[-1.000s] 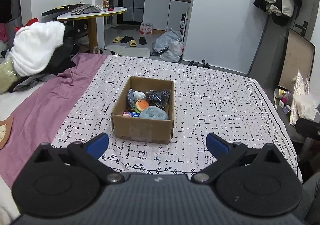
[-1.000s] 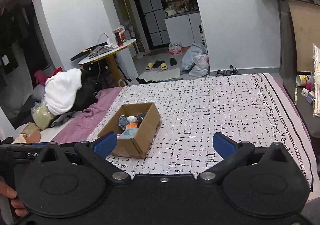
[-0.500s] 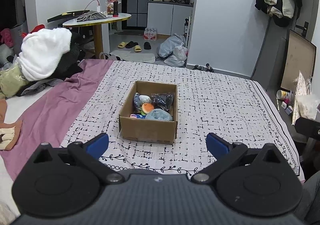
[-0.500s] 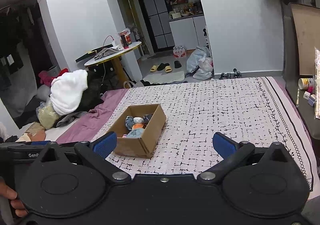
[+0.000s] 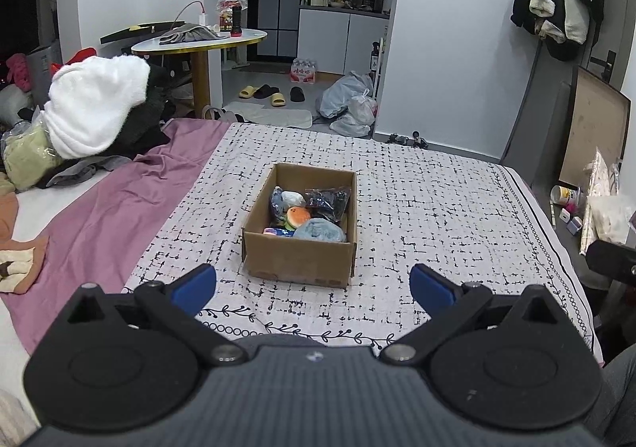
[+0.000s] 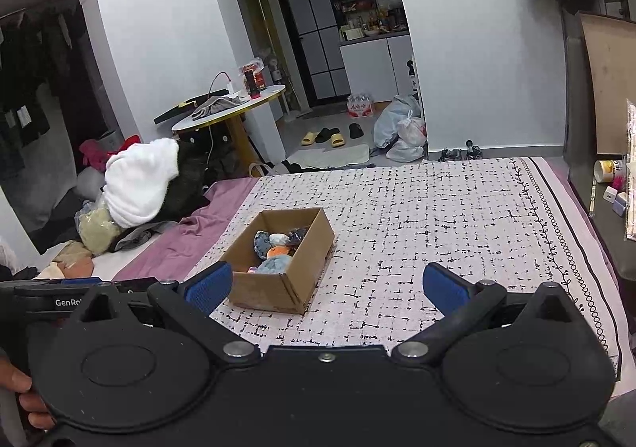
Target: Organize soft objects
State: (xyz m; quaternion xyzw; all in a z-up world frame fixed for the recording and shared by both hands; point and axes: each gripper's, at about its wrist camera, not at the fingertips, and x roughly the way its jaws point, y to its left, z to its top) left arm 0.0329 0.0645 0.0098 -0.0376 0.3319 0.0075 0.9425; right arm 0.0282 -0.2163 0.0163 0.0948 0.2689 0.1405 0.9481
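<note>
Cardboard box (image 5: 299, 258): open-topped, brown, rectangular, standing upright on the bed; plain near wall faces the left wrist camera; landmark for all entries below.
Box, right wrist view (image 6: 278, 290): seen corner-on, one near flap seam visible, contents showing above the rim.
Soft objects: all inside the box, none lying on the blanket around it.
Blue-grey plush (image 5: 320, 230): rounded, fuzzy, at the near right of the box interior, against the near wall.
Orange round toy (image 5: 298, 215): at the box's middle, touching the blue-grey plush.
White plush (image 5: 292, 196): toward the far left of the box interior, beside a dark blue-grey piece.
Dark bag (image 5: 326, 200): glossy, crumpled, in the far right corner of the box.
Pink-blue item (image 5: 278, 232): small, at the near left inside the box; kind cannot be told.
Patterned blanket (image 5: 437, 216): white with a black broken-grid print and a leaf border, under the box.
Purple sheet (image 5: 119, 216): left of the box, wrinkled.
White fleece pile (image 5: 95, 105): far left of the box, atop dark clothing.
Left gripper (image 5: 312, 286): fingers (image 5: 194, 284) spread wide, nothing between them; held near side of the box, apart from it.
Right gripper (image 6: 328, 286): fingers (image 6: 445, 288) spread wide, empty; near side and right of the box, not touching it.
</note>
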